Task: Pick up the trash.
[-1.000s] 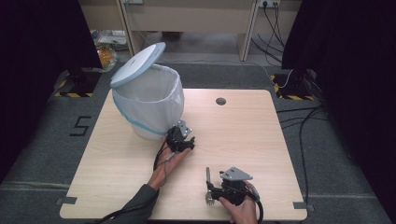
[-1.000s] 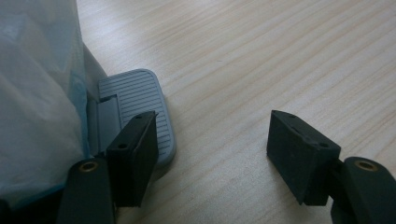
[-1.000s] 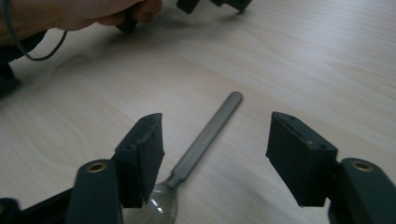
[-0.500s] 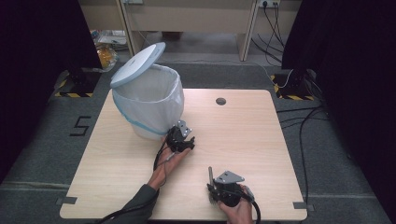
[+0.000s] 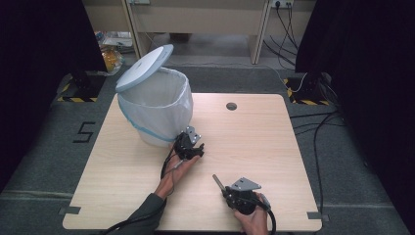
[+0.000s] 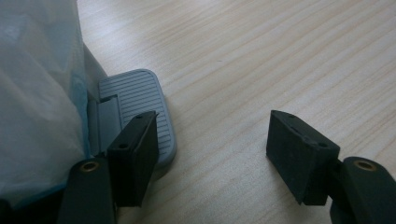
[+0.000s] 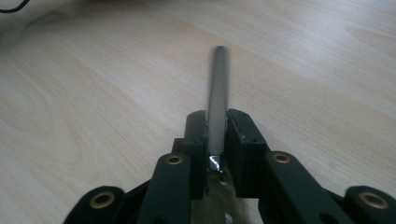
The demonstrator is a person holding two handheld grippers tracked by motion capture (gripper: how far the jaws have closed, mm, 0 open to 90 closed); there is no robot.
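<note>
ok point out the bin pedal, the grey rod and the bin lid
bin pedal [image 6: 140, 100], left gripper view, on its ribbed grey top
grey rod [image 7: 218, 93], right gripper view, mid-shaft ahead of the jaws
bin lid [image 5: 145, 67], high view, middle of its raised face

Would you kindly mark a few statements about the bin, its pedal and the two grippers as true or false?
1. The bin's lid stands open. True.
2. The right gripper has its fingers shut on a thin grey rod. True; they have just been closing on it.
3. The left gripper clamps the grey pedal. False: its fingers are apart, one resting over the pedal.
4. The bin has no liner. False: a white bag lines it.
5. The rod lies inside the bin. False: it is in the right gripper, above the table.
</note>
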